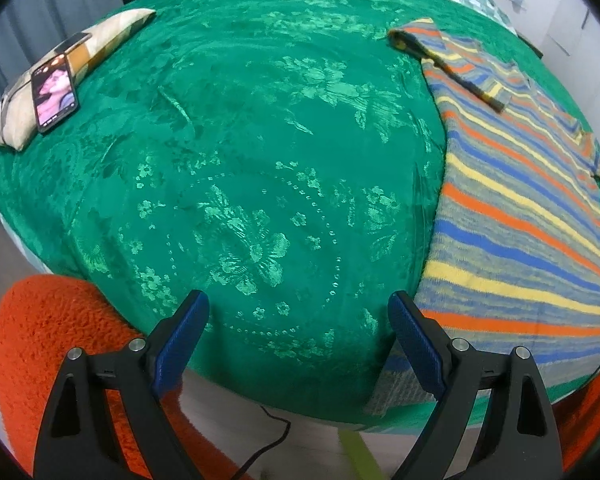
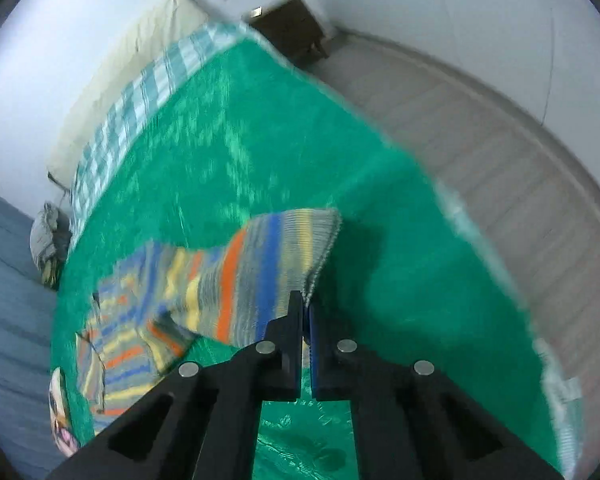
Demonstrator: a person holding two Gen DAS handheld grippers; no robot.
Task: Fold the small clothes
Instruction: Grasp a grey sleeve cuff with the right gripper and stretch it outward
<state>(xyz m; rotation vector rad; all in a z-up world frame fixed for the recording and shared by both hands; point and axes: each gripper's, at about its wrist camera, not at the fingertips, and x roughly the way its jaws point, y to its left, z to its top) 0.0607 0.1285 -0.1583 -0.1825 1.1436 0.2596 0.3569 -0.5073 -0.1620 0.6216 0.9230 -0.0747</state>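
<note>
We're pinching the striped sweater's ribbed hem with the right gripper, lifting it off the bed. Left gripper is gaping empty around 9 o'clock, so that thin bite is probably slipping.

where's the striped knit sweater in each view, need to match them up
Left wrist view: the multicoloured striped knit sweater lies flat along the right side, running from upper centre-right to the lower right edge.
Right wrist view: the sweater sits centre-left, its ribbed hem pinched in the shut right tool.
Shared landmark: the green floral bedspread under it.
</note>
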